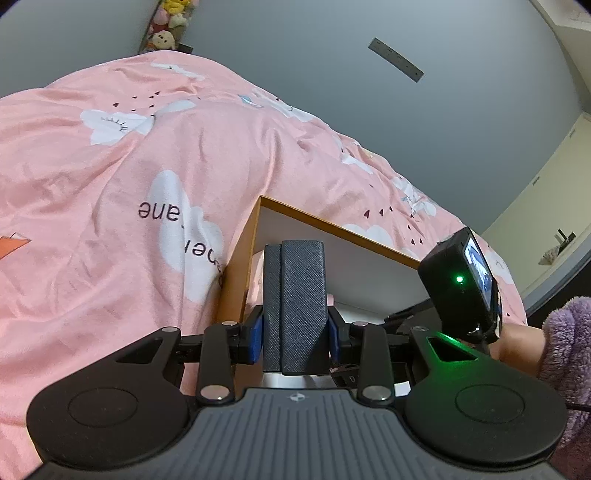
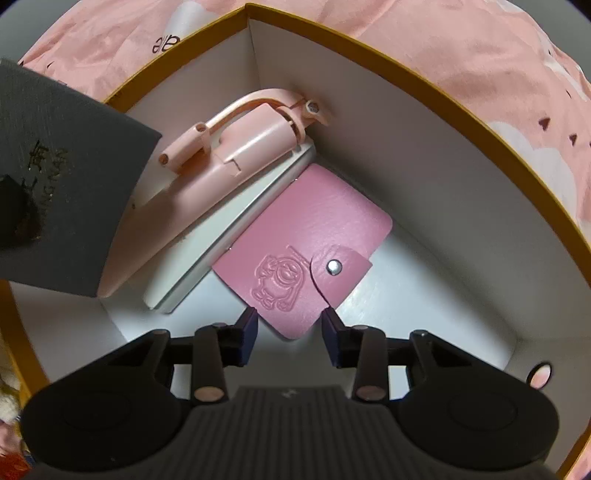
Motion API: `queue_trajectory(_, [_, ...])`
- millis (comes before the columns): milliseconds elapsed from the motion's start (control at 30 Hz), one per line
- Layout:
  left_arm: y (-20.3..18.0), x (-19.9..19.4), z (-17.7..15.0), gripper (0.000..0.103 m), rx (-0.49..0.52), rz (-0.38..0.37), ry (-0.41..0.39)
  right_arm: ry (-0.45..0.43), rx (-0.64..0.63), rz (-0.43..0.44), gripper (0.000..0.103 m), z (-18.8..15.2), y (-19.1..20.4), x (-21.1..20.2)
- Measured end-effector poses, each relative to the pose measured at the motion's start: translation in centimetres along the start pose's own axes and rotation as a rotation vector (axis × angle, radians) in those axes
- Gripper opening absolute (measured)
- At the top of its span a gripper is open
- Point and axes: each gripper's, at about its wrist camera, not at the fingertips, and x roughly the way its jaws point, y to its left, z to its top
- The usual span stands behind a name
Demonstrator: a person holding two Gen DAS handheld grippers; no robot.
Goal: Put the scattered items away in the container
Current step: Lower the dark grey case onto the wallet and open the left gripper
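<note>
1. Left gripper [image 1: 295, 328] – jaws are clamped on a dark blue textured case [image 1: 295, 299], blue pads pressing both of its sides. The case stands upright between them and looks like two slabs side by side.
2. Right gripper [image 2: 289, 328] – jaws are narrow-ish but not gripping anything. They point down into the box, and the lower corner of the pink card holder [image 2: 303, 251] sits in the gap between the tips. From the right wrist view I can't see the pads touching it.
3. The container is a white-walled box with a mustard-yellow rim [image 2: 424, 79], sitting on a bed with a pink cloud-print duvet [image 1: 110, 177].
4. Already inside the box: the pink card holder lying flat with its snap tab closed and an embossed cartoon figure on the front, a flat white slab-like item [image 2: 221, 236] beside it, and a pale pink plastic gadget with a curved arm [image 2: 240, 147] lying on top of that white item, up towards the far corner.
5. The dark case also shows at the left edge of the right wrist view, over the box's rim, with gold lettering on it – too blurred to read.
6. A purple fuzzy sleeve [image 1: 569, 339] shows at the right of the left wrist view, next to the other rig's camera [image 1: 461, 284] with a green light on.
7. Stuffed toys [image 1: 168, 26] sit in the far corner past the bed.
</note>
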Motion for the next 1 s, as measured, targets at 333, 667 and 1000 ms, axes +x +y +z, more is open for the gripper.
queue_trajectory(333, [-1.5, 3.8, 2.1, 0.038, 0.073, -0.057, 0.090, -0.068, 0.010, -0.016, 0.041, -1.2, -1.9, -1.3])
queue_trajectory(667, [-3.3, 10.3, 3.3, 0.038, 0.075, -0.117, 0.203, -0.130, 0.116, 0.012, 0.041, -5.7, -5.4, -5.1])
queue_trajectory(1000, [-2.9, 14.6, 3.4, 0.038, 0.001, -0.159, 0.265, -0.197, 0.150, 0.091, 0.050, -3.9, -3.5, -2.3])
